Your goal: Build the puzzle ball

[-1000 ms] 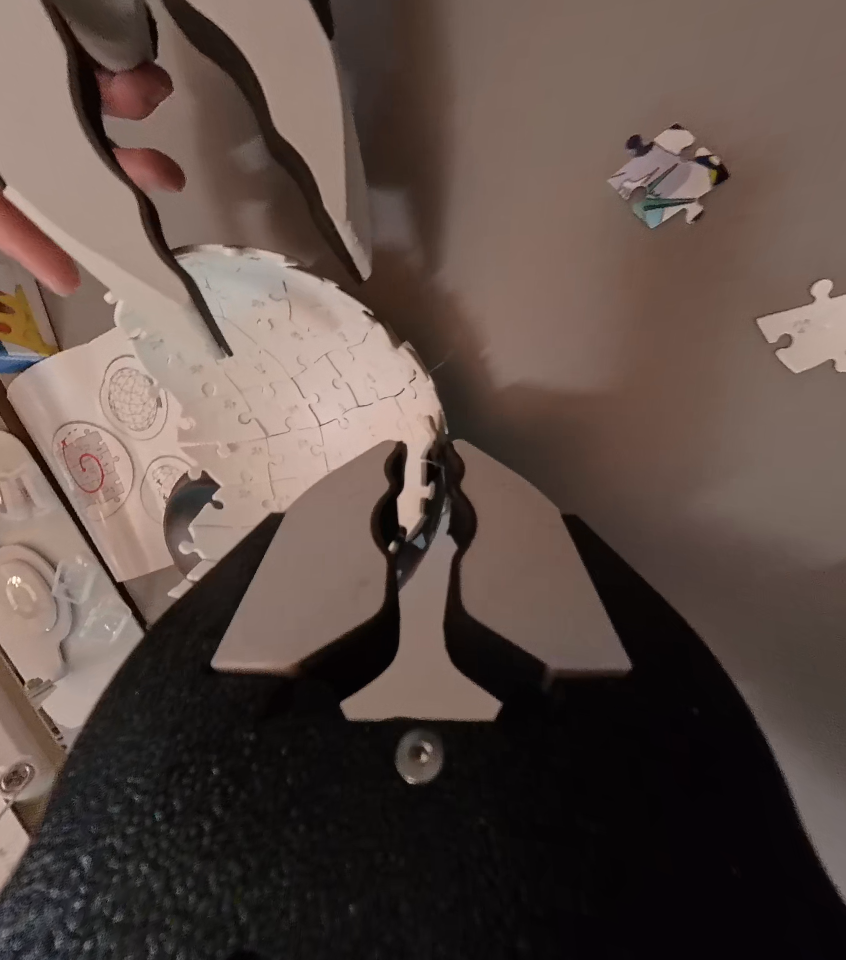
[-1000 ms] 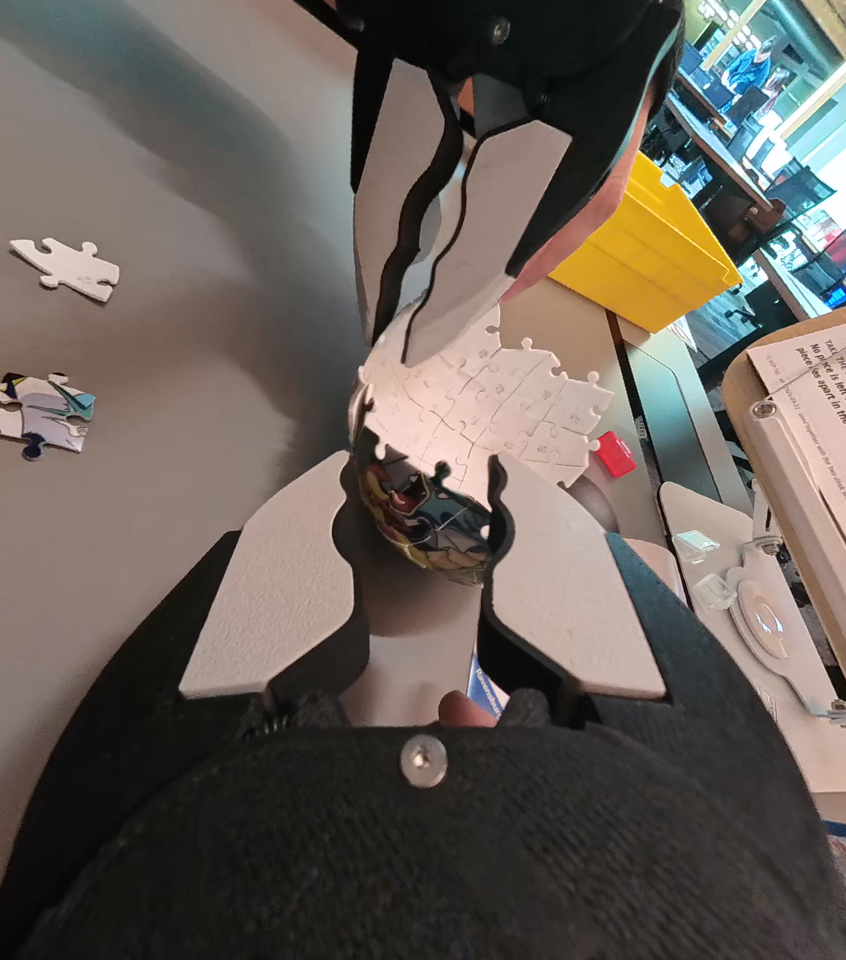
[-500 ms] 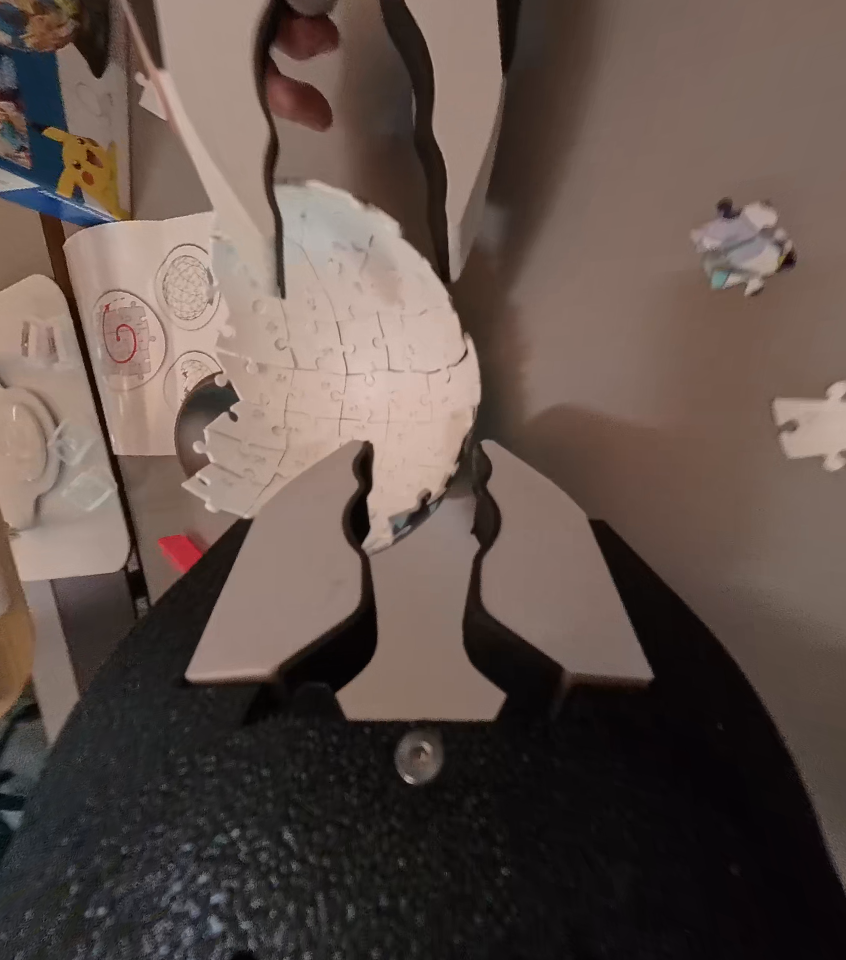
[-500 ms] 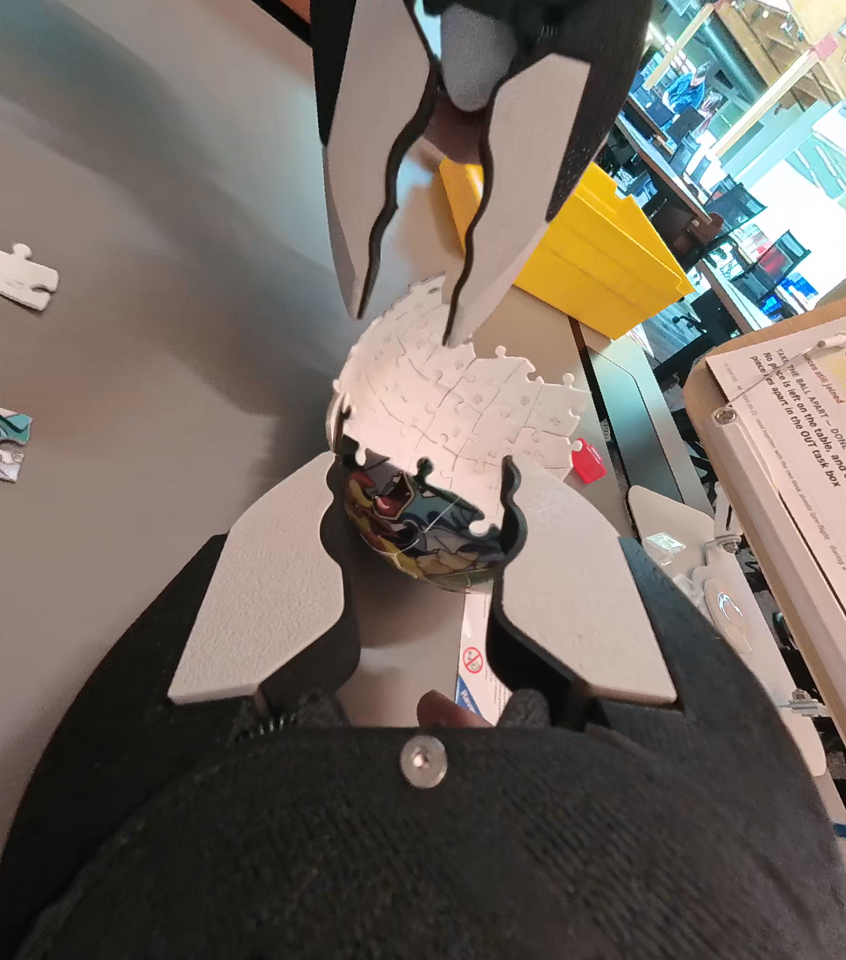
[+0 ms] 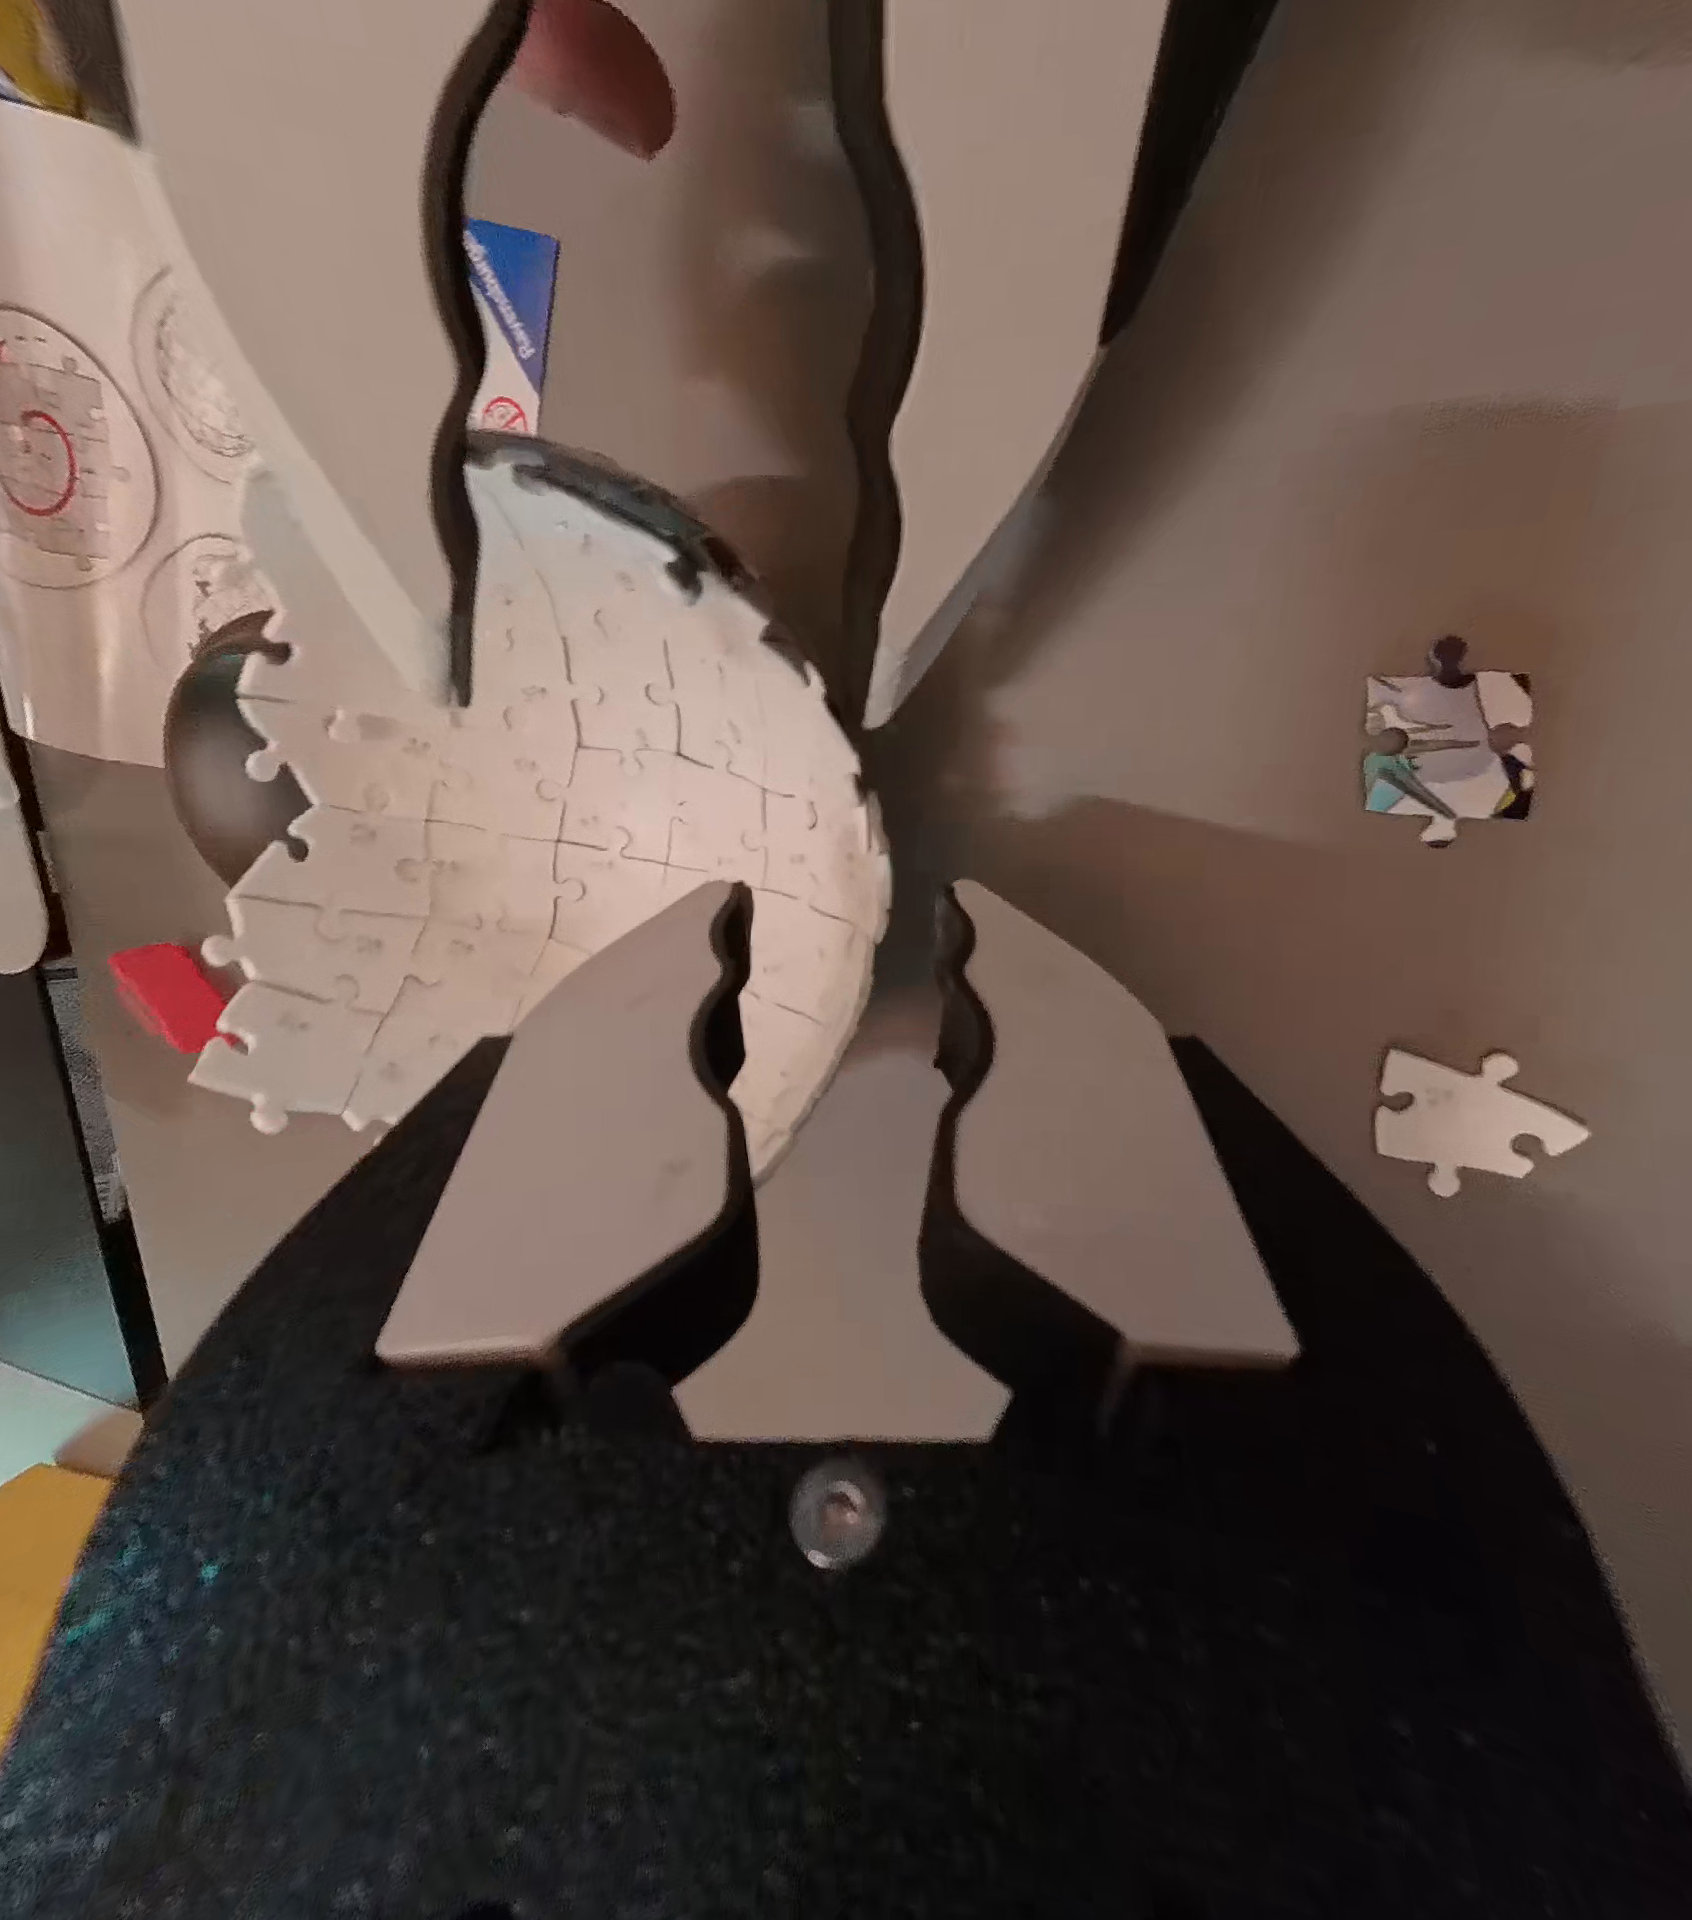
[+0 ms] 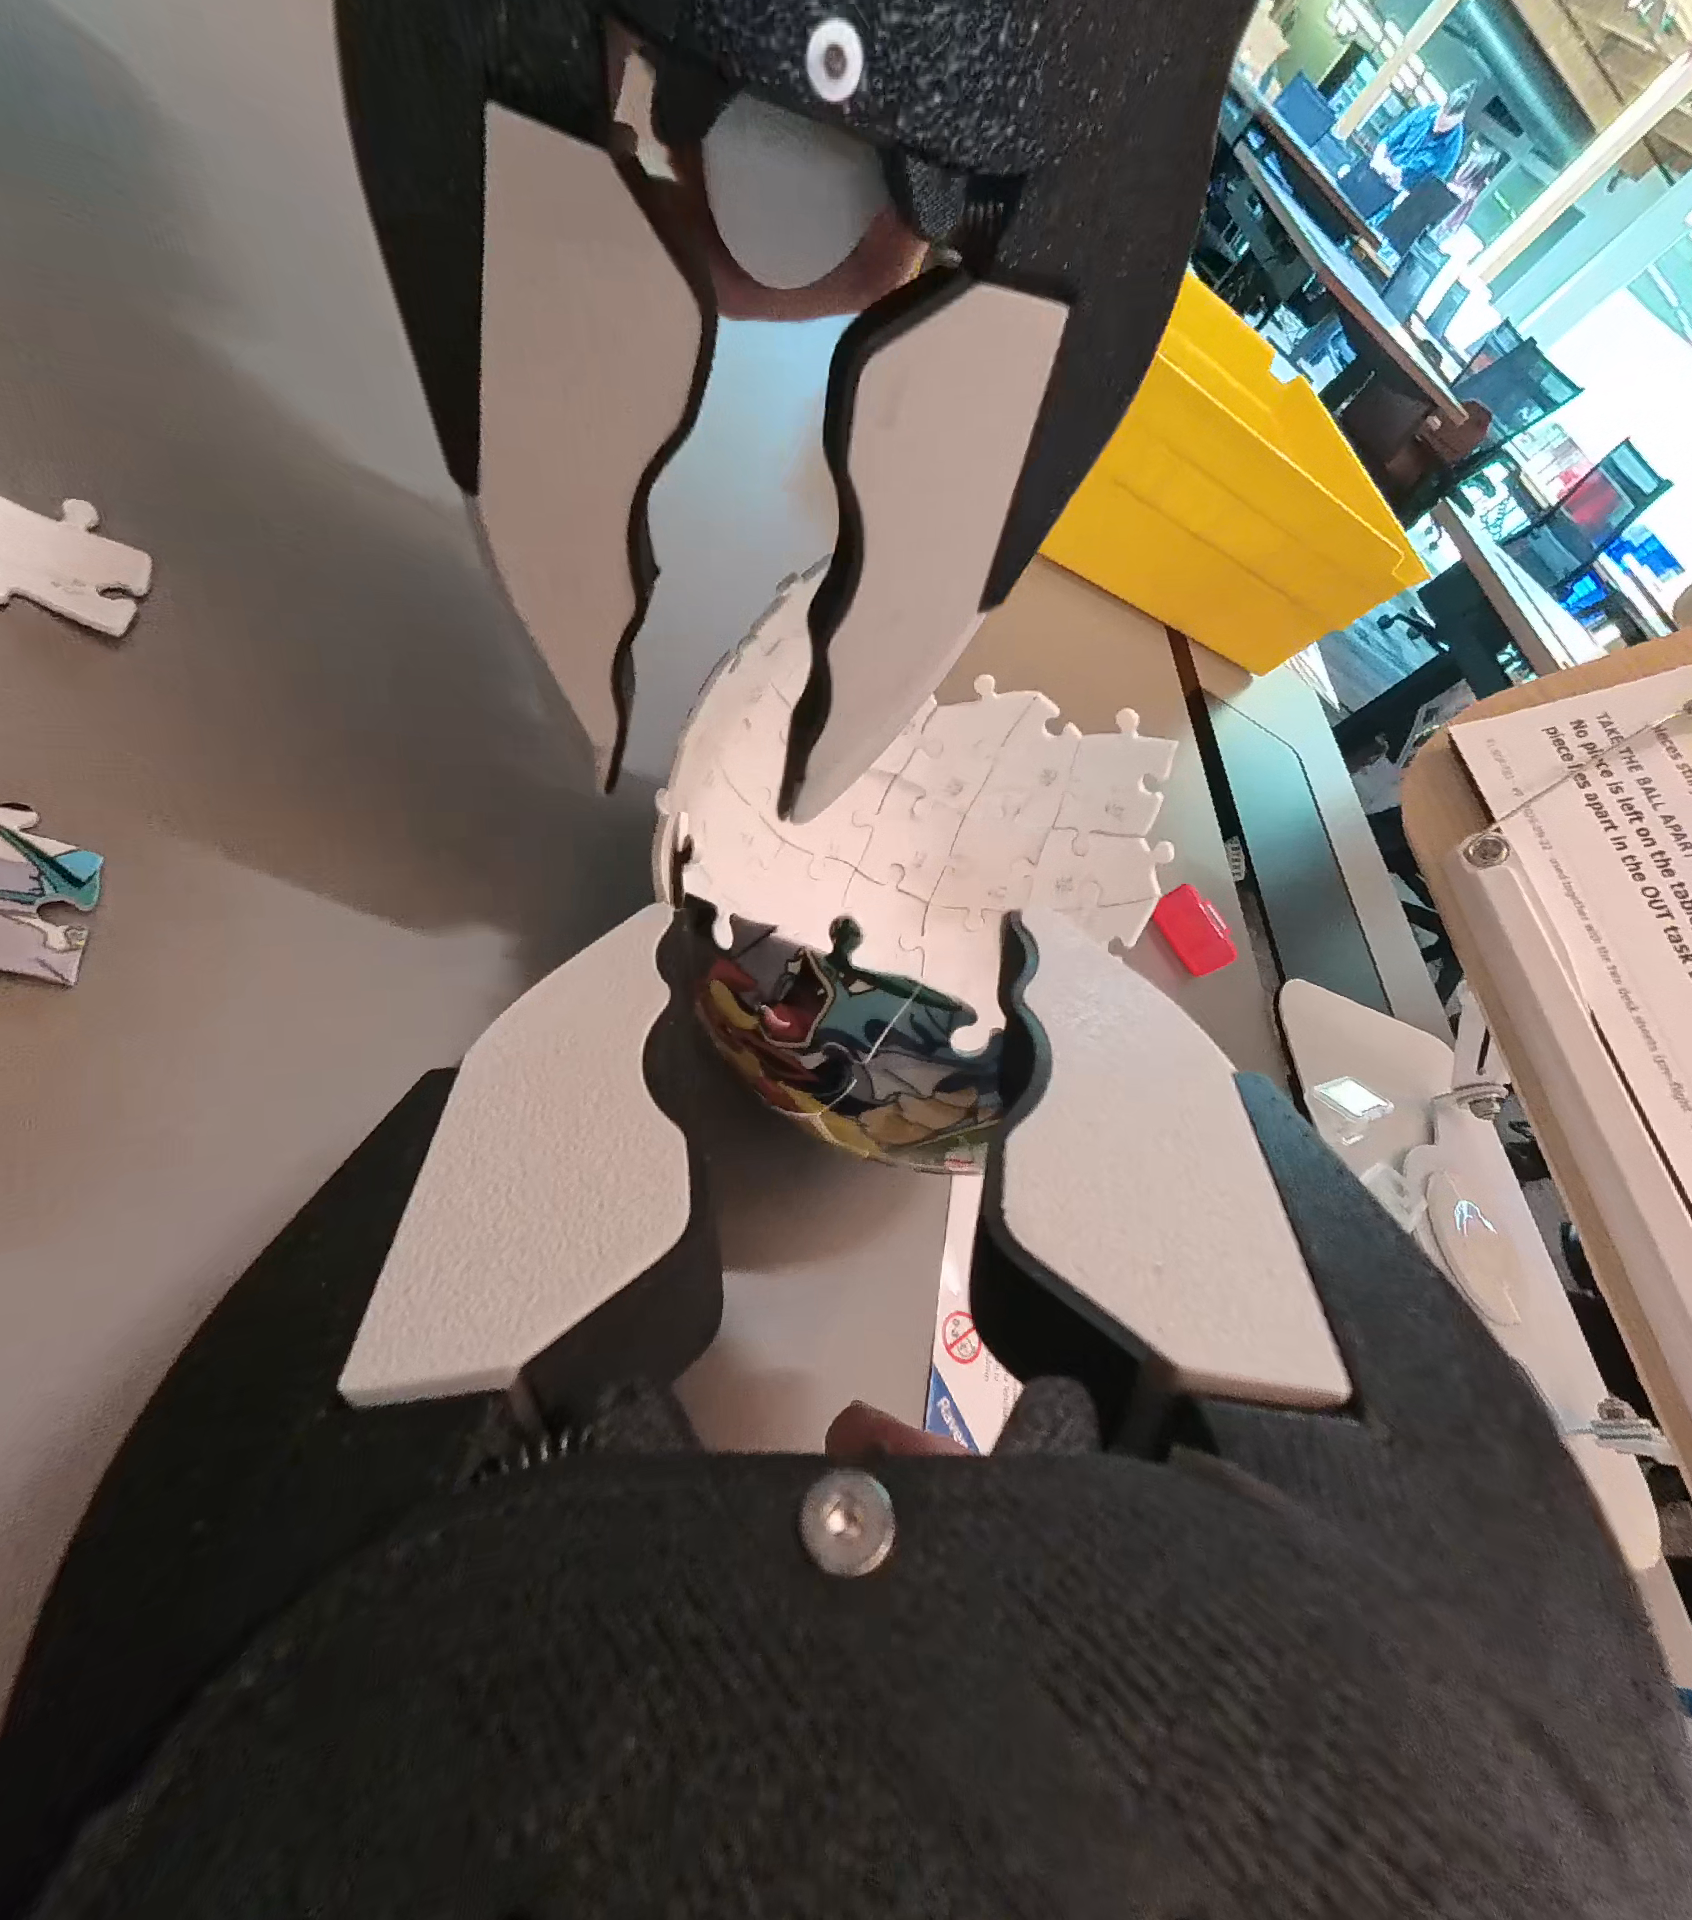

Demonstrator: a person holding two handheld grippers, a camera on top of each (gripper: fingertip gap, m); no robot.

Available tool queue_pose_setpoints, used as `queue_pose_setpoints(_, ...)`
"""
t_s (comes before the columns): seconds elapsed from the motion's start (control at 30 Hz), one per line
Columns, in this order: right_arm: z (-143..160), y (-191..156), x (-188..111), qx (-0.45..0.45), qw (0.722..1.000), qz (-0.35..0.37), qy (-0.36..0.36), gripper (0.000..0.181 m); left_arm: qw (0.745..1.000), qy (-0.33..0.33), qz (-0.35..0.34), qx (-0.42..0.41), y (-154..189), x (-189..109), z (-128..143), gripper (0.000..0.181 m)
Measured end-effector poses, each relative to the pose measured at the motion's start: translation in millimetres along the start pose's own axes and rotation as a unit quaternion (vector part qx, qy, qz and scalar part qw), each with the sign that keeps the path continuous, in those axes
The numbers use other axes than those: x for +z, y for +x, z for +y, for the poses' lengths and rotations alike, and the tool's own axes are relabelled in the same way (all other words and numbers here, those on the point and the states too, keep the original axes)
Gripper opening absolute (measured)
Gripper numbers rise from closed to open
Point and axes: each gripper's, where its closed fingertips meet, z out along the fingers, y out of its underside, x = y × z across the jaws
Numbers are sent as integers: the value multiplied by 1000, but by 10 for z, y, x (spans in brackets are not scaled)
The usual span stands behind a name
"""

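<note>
The partly built puzzle ball (image 5: pixel 561 831) is a curved shell, white inside and coloured outside (image 6: pixel 873 1060). My right gripper (image 6: pixel 842 935) is shut on it, one finger on each side of its rim; it also shows at the top of the left wrist view (image 5: pixel 660 696). My left gripper (image 5: pixel 847 894) is open, its left finger lying over the shell and its right finger off to the side. In the right wrist view it (image 6: pixel 707 795) comes down from above onto the shell. A coloured piece cluster (image 5: pixel 1444 738) and a white piece (image 5: pixel 1470 1122) lie loose on the grey table.
A yellow bin (image 6: pixel 1226 499) stands past the table edge. A small red object (image 6: pixel 1195 925), a curled diagram sheet (image 5: pixel 63 447), a clipboard with a printed page (image 6: pixel 1652 935) and a clear plastic stand (image 6: pixel 1465 1236) are beside the ball. One gripper's finger ends stand about 4 cm off the other's. Between my left fingertips and the white piece (image 5: pixel 1470 1122) there is roughly 12 cm. Seen from the right wrist view (image 6: pixel 39 551) as well.
My left gripper was shut on the shell's edge, has opened and let go. The right gripper keeps its hold on the shell.
</note>
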Motion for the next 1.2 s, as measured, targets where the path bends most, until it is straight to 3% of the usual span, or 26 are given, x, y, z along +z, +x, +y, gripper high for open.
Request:
queue_pose_setpoints(0.03,1,-2,-1,-1,1000,0,-2,57,1000,-5,-1,5,16,9,-11,33)
queue_pose_setpoints(0.33,-26,-23,5,16,1000,-8,6,57,997,-70,-20,11,-37,184,-63,25)
queue_pose_setpoints(0.57,-35,-24,0,30,999,-13,17,56,994,-108,20,16,51,242,-27,11)
queue_pose_setpoints(1.2,-29,9,13,27,999,-1,21,62,994,-76,74,-29,-25,162,-5,5)
